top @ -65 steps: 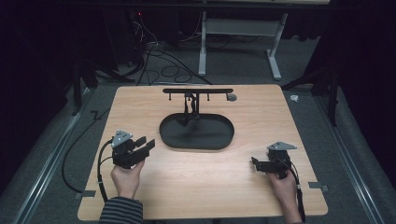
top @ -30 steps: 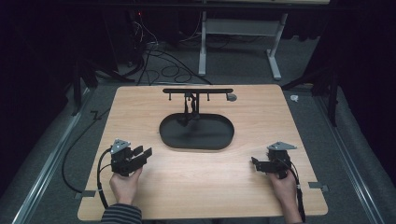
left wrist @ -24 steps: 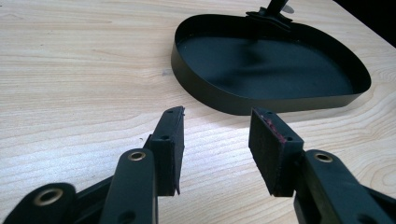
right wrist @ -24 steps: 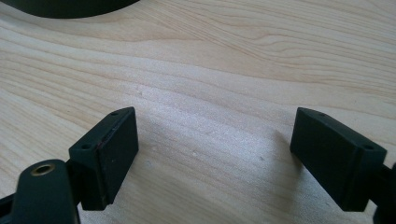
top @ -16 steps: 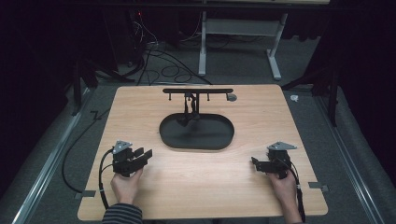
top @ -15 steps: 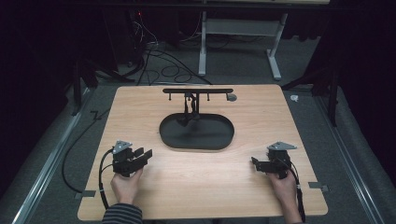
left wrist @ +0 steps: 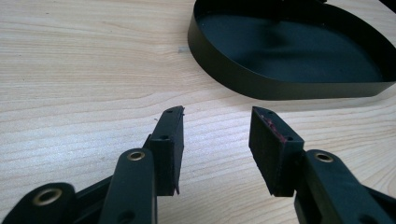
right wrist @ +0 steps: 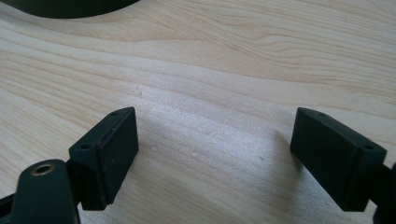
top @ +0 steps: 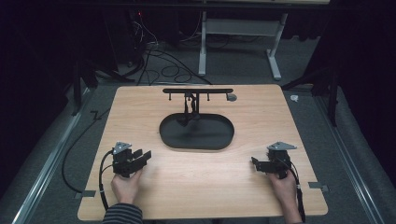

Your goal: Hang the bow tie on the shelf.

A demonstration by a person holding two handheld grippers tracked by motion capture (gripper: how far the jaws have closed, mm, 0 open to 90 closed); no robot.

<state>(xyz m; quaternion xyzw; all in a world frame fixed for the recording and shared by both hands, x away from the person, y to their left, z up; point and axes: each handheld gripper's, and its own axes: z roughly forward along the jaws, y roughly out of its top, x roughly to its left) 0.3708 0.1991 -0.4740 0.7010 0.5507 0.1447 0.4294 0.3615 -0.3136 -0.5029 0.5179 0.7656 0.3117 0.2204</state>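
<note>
A black oval tray (top: 197, 132) sits in the middle of the wooden table (top: 201, 186), with a black T-shaped stand (top: 196, 93) rising from its far rim. My left gripper (top: 142, 156) rests near the table's front left, open and empty, its jaws aimed toward the tray (left wrist: 289, 60). The left gripper (left wrist: 217, 133) holds nothing between its pads. My right gripper (top: 256, 163) sits at the front right, open wide over bare wood, jaws pointing left. In the right gripper view the right gripper (right wrist: 215, 140) is empty, and a sliver of the tray (right wrist: 70, 7) shows at the top left.
A small grey round piece (top: 230, 97) lies by the stand's right end. Cables trail from both grippers off the table's front. Beyond the table there are floor cables (top: 154, 56) and a white desk frame (top: 238, 37).
My left gripper has drawn back toward the table's front edge, away from the tray. The right gripper has stayed in place.
</note>
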